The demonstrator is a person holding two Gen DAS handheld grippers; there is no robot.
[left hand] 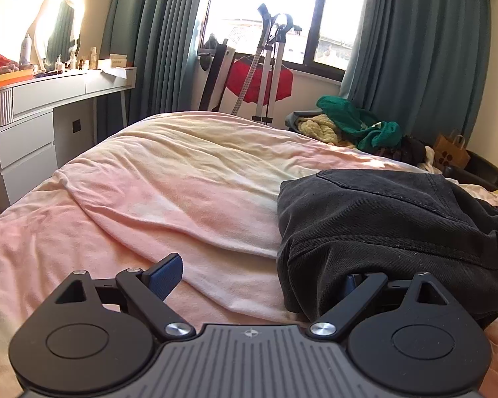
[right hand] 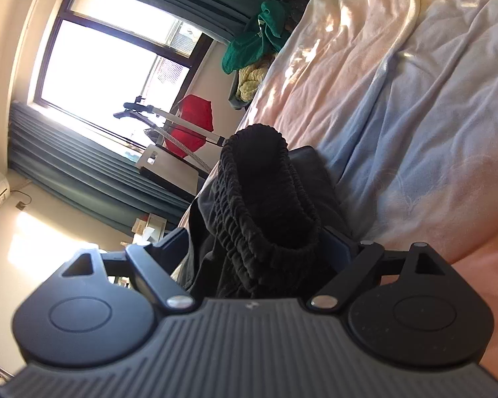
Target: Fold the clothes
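In the left wrist view, the left claw (left hand: 259,277) is standing wide apart over the pink bedsheet (left hand: 169,185), its right finger tucking under the near edge of the black trousers (left hand: 381,222) lying to its right. In the right wrist view, the right claw (right hand: 259,245) is gaping, the trousers' elastic waistband (right hand: 262,192) bunching between its fingers, apparently unclamped, running straight ahead.

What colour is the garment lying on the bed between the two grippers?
The garment is black or faded charcoal, best seen in the left wrist view.
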